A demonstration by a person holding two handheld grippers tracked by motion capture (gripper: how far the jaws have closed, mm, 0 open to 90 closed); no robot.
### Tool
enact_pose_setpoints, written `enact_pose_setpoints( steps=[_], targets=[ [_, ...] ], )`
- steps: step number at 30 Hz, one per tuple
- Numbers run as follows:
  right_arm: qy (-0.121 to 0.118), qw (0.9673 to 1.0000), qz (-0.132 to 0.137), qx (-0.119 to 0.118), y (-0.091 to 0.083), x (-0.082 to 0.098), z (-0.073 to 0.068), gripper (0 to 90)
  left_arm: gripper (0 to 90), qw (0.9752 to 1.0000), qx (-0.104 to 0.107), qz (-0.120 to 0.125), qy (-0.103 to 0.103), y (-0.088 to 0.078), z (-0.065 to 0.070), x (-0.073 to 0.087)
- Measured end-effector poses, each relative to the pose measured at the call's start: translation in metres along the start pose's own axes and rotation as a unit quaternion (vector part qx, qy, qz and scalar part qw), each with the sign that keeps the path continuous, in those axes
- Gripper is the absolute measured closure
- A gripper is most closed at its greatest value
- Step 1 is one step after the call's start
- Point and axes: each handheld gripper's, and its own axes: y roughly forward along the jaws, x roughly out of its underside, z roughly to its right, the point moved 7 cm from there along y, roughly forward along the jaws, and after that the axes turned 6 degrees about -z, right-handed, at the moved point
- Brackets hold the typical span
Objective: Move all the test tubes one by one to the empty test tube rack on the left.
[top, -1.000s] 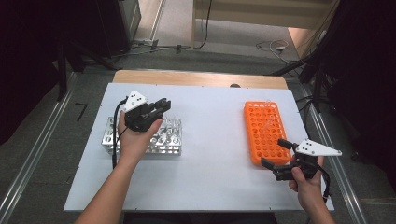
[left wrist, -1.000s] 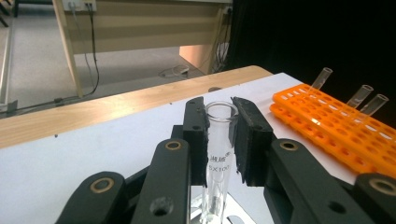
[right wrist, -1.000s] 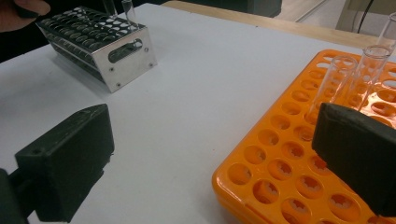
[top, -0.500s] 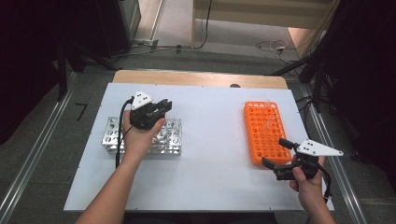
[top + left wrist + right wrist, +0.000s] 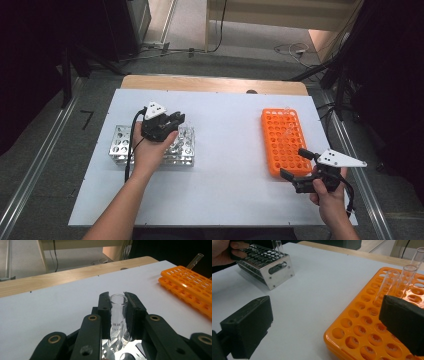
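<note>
My left gripper [image 5: 172, 120] hovers over the metal tube rack [image 5: 120, 147] at the table's left. In the left gripper view its jaws are shut on a clear glass test tube [image 5: 117, 312] that stands upright, with its lower end down at the metal rack [image 5: 112, 347]. My right gripper [image 5: 295, 167] rests at the near end of the orange tube rack [image 5: 282, 140], jaws wide open and nothing between them. The right gripper view shows two glass tubes [image 5: 387, 285] standing in the orange rack [image 5: 367, 332], with the metal rack [image 5: 277, 272] far off.
A white board [image 5: 225, 150] covers the table, with a wooden edge [image 5: 210, 84] at the back. Open board lies between the two racks. Cables and dark equipment stand on the floor beyond the table.
My left gripper has drifted slightly to the right over the metal rack, still shut on the tube. The right gripper has not moved.
</note>
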Motion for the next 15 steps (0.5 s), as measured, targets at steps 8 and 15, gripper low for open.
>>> enact_pose_setpoints(
  steps=[8,15],
  targets=[
    [0.000,1.0000,-0.002,-0.001,0.0005,0.0003,-0.0004,0.0,75.8,0.9999,-0.003,-0.011,0.001,0.0000,-0.0003,0.0020],
    [-0.001,1.0000,-0.002,-0.001,0.0011,0.0003,-0.0006,0.0,75.2,0.9996,-0.001,-0.028,-0.001,0.0018,0.0006,0.0056]
  ],
)
